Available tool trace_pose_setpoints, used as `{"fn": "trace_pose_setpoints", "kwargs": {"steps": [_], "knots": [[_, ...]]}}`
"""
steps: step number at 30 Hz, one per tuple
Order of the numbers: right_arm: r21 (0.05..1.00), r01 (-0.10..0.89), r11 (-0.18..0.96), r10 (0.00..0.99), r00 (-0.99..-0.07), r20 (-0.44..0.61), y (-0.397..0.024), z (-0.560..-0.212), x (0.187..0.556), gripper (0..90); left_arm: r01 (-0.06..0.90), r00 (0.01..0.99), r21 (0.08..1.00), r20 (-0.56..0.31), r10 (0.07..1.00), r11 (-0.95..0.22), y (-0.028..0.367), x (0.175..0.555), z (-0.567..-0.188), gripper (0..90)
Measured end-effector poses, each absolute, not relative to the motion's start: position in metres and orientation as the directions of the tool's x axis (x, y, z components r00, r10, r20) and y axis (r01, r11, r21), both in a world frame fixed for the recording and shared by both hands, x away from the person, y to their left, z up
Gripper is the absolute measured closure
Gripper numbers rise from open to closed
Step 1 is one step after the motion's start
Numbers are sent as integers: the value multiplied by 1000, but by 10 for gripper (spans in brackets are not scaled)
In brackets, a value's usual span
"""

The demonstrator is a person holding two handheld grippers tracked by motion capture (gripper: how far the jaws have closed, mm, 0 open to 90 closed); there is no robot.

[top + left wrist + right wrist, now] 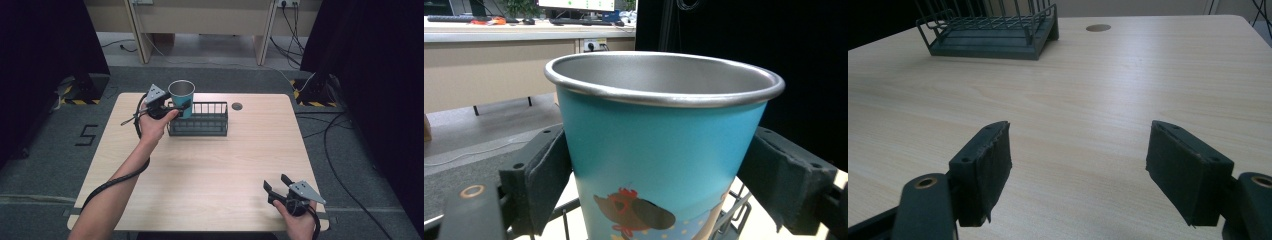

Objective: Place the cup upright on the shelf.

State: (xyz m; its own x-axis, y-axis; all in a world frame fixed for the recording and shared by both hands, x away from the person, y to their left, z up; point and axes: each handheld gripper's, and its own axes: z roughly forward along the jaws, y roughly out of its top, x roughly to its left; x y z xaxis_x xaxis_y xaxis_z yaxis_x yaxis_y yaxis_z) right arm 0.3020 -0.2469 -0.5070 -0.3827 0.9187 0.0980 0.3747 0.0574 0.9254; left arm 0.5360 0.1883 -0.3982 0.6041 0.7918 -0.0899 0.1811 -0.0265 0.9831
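Observation:
A teal cup point(181, 95) with a metal rim and a cartoon print stands upright over the left end of a dark wire rack point(200, 125) at the back of the table. My left gripper point(181, 106) is shut on the cup point(659, 150), one pad pressed against each side below the rim. Rack wires point(729, 215) show just under the cup; whether the cup rests on the rack I cannot tell. My right gripper point(276, 183) stands open near the table's front right edge, with nothing between its jaws point(1088, 165). The rack point(993, 35) lies far ahead of it.
The light wooden table point(215, 170) has a round cable hole point(237, 106) to the right of the rack. Cables trail over the floor to the right of the table, and a desk stands beyond the far edge.

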Motion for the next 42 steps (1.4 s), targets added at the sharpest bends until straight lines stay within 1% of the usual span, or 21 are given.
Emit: {"fn": "trace_pose_setpoints", "kwargs": {"steps": [9,42], "knots": [[924,380,50,918,-381,107,-247,-508,302,267,202,594,979,-102,798,-24,182,545,-405,151],[921,387,47,917,-382,114,-248,-509,301,269,237,564,970,-90,821,-56,166,568,-428,150]]}}
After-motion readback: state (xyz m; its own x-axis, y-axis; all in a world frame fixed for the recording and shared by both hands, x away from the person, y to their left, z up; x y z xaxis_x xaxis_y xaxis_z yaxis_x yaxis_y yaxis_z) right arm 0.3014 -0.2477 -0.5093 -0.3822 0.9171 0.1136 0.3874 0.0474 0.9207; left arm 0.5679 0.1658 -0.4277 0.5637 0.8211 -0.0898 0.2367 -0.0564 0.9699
